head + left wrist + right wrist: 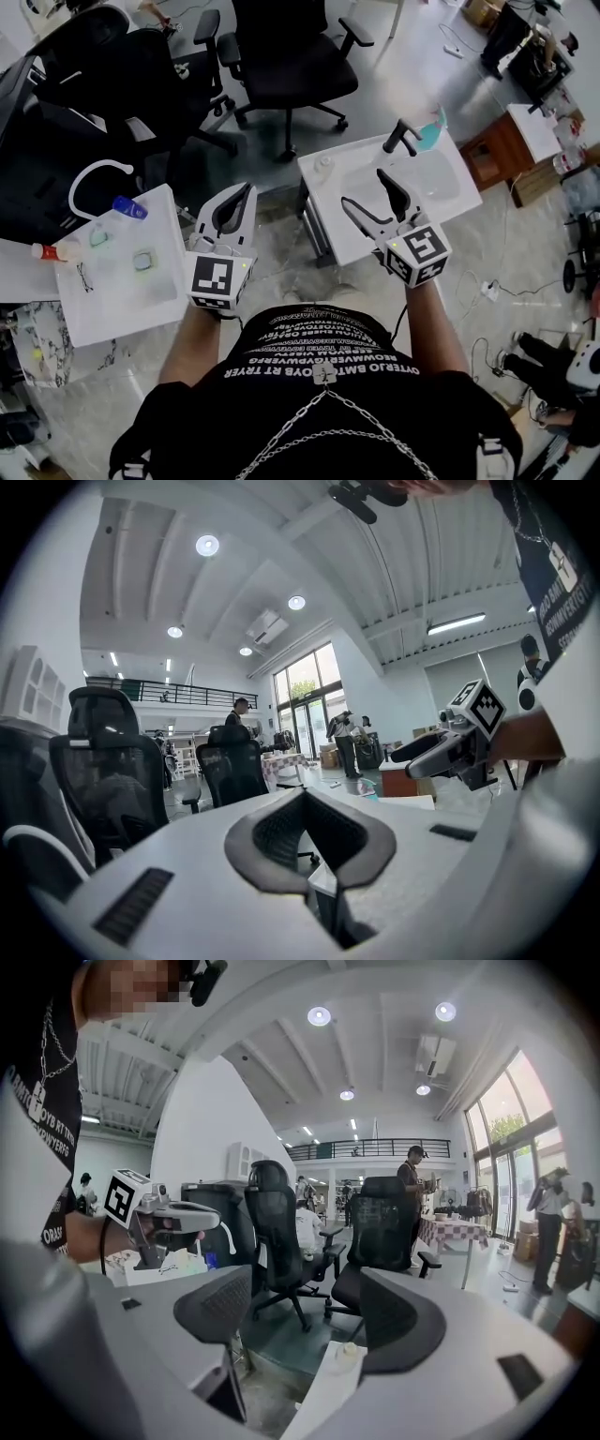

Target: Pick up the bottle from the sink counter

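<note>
While both grippers are held out short of the white sink counter (321, 204), nothing is gripped. The left gripper (245, 190) is seen with jaws closed on nothing, the right gripper (362, 187) with jaws spread wide, seemingly readied for the reach. A teal bottle (433, 129), judged the target, is shown only in the head view, at the counter's far edge beside the black faucet (400, 138). Office chairs (380, 1232) and the counter's near corner are caught in the right gripper view instead.
</note>
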Demonstrator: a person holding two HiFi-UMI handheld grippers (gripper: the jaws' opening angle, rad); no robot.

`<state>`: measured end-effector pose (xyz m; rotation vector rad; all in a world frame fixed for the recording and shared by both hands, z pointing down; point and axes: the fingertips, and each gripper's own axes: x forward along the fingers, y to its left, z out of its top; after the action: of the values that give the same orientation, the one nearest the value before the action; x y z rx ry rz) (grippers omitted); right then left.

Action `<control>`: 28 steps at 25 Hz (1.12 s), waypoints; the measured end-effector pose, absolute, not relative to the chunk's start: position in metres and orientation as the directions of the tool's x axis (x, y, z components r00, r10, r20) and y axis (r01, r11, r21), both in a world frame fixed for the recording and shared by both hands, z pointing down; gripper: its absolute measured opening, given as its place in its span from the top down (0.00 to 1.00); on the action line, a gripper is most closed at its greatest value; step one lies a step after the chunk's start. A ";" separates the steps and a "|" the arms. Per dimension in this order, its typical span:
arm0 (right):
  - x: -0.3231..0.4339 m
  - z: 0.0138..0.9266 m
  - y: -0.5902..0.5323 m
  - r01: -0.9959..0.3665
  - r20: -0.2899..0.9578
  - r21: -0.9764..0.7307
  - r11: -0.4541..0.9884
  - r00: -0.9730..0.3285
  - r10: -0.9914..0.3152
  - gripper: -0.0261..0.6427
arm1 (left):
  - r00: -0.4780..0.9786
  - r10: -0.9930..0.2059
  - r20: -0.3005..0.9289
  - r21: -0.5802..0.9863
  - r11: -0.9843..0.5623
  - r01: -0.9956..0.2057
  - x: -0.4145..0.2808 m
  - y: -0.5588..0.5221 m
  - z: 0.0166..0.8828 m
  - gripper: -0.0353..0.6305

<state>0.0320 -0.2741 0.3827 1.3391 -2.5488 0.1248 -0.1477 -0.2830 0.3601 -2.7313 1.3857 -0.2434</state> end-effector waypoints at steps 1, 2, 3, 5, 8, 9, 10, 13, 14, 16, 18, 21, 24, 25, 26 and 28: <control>0.034 0.386 -0.276 -0.820 0.274 0.042 0.571 -0.540 -0.796 0.46 | 0.583 -0.804 0.115 -0.130 -0.594 -0.794 -0.147 -0.285 0.363 0.94; 0.036 0.389 -0.278 -0.821 0.282 0.040 0.570 -0.538 -0.794 0.46 | 0.584 -0.803 0.117 -0.127 -0.596 -0.793 -0.145 -0.287 0.365 0.94; 0.038 0.393 -0.281 -0.821 0.291 0.038 0.570 -0.537 -0.792 0.46 | 0.585 -0.803 0.116 -0.122 -0.596 -0.793 -0.143 -0.290 0.365 0.94; 0.042 0.403 -0.287 -0.820 0.305 0.034 0.572 -0.536 -0.787 0.46 | 0.582 -0.805 0.117 -0.113 -0.593 -0.797 -0.140 -0.296 0.368 0.94; 0.047 0.419 -0.299 -0.812 0.326 0.028 0.582 -0.543 -0.774 0.46 | 0.562 -0.815 0.143 -0.104 -0.577 -0.810 -0.139 -0.307 0.379 0.94; 0.049 0.426 -0.303 -0.808 0.335 0.024 0.589 -0.548 -0.766 0.46 | 0.555 -0.818 0.151 -0.100 -0.572 -0.814 -0.138 -0.311 0.382 0.94; 0.050 0.433 -0.309 -0.803 0.345 0.021 0.596 -0.554 -0.758 0.46 | 0.550 -0.820 0.156 -0.098 -0.567 -0.818 -0.136 -0.315 0.383 0.94; 0.054 0.456 -0.329 -0.787 0.384 0.012 0.616 -0.565 -0.730 0.45 | 0.536 -0.828 0.168 -0.105 -0.555 -0.825 -0.131 -0.328 0.385 0.94; 0.056 0.466 -0.336 -0.781 0.400 0.007 0.625 -0.570 -0.717 0.45 | 0.527 -0.832 0.171 -0.108 -0.548 -0.830 -0.129 -0.334 0.385 0.94; 0.059 0.485 -0.349 -0.764 0.431 -0.010 0.645 -0.585 -0.687 0.45 | 0.506 -0.844 0.180 -0.109 -0.528 -0.842 -0.125 -0.348 0.387 0.94; 0.063 0.504 -0.362 -0.747 0.450 -0.023 0.664 -0.601 -0.660 0.45 | 0.485 -0.854 0.190 -0.110 -0.509 -0.854 -0.121 -0.362 0.391 0.94; 0.067 0.526 -0.383 -0.723 0.447 -0.044 0.690 -0.632 -0.633 0.45 | 0.463 -0.864 0.197 -0.117 -0.490 -0.864 -0.113 -0.381 0.394 0.94; 0.069 0.553 -0.399 -0.686 0.456 -0.055 0.725 -0.663 -0.593 0.45 | 0.456 -0.866 0.207 -0.120 -0.485 -0.866 -0.100 -0.396 0.398 0.94; 0.069 0.564 -0.404 -0.672 0.465 -0.058 0.739 -0.673 -0.575 0.44 | 0.454 -0.866 0.212 -0.120 -0.484 -0.867 -0.096 -0.401 0.401 0.94; 0.070 0.576 -0.410 -0.657 0.476 -0.064 0.751 -0.681 -0.556 0.44 | 0.451 -0.866 0.218 -0.121 -0.482 -0.868 -0.091 -0.406 0.404 0.94; 0.071 0.601 -0.418 -0.630 0.504 -0.080 0.772 -0.694 -0.514 0.44 | 0.445 -0.865 0.230 -0.119 -0.479 -0.869 -0.081 -0.416 0.410 0.94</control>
<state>0.0708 -0.4183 0.6008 0.8614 -2.5036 0.3407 -0.0806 -0.4161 0.4099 -2.6846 1.6109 -0.4126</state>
